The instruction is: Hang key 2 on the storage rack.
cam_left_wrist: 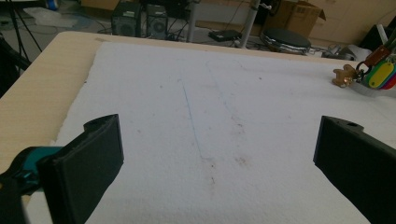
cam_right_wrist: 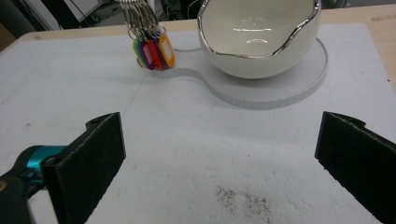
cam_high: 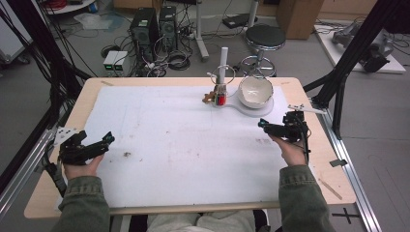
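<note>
White mat (cam_high: 183,140) on wooden table (cam_high: 309,96), cluttered floor (cam_high: 72,43)

two grippers (cam_high: 110,139) (cam_high: 261,123), one white bowl (cam_high: 255,91), one bunch of key tags (cam_high: 220,98), one white stand (cam_high: 223,60)

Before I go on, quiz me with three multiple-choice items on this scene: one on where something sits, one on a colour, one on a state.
1. Where is the bowl?
A. far right of the mat
B. near left corner
C. on the floor

2. What colour is the bowl?
A. white
B. black
C. green

3. How is the right gripper?
A. shut on the key tags
B. open, holding nothing
C. shut on the bowl

Key: 1 A, it sits on a white base beyond the right gripper. 2 A, glossy white inside and out. 3 B, its fingers stand wide apart over bare mat.
</note>
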A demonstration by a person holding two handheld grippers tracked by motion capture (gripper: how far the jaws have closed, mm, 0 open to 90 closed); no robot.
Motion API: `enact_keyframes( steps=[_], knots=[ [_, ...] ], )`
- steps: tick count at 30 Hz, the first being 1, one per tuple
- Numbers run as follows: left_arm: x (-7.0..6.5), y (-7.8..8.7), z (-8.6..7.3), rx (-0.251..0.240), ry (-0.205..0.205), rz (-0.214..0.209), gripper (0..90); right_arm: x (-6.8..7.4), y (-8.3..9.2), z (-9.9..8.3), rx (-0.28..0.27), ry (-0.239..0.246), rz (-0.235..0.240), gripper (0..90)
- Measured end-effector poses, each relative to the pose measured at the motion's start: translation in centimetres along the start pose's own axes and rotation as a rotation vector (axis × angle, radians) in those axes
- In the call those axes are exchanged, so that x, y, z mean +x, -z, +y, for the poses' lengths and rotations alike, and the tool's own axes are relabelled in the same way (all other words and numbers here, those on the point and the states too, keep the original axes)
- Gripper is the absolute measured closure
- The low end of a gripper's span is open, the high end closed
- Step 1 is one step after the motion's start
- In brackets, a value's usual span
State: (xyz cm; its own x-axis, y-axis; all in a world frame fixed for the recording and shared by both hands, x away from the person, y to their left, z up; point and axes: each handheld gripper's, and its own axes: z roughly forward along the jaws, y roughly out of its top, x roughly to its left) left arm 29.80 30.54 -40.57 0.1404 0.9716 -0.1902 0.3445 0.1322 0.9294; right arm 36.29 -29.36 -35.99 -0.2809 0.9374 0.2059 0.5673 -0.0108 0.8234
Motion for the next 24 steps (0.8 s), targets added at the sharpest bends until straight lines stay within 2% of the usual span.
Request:
enact_keyframes(
  steps=[11,16,24],
  knots=[
    [0.0,-0.1,0.0,0.0,-0.001,-0.001,2.0,-0.4,-0.4,-1.9,0.019,0.002,-0.021,0.7],
    [0.0,-0.1,0.0,0.004,-0.004,-0.004,2.0,-0.6,-0.1,-2.5,0.013,0.007,-0.038,0.7],
    [0.0,-0.1,0.0,0.005,-0.003,-0.006,2.0,-1.5,0.3,-3.6,0.001,-0.034,-0.077,0.7]
  ],
)
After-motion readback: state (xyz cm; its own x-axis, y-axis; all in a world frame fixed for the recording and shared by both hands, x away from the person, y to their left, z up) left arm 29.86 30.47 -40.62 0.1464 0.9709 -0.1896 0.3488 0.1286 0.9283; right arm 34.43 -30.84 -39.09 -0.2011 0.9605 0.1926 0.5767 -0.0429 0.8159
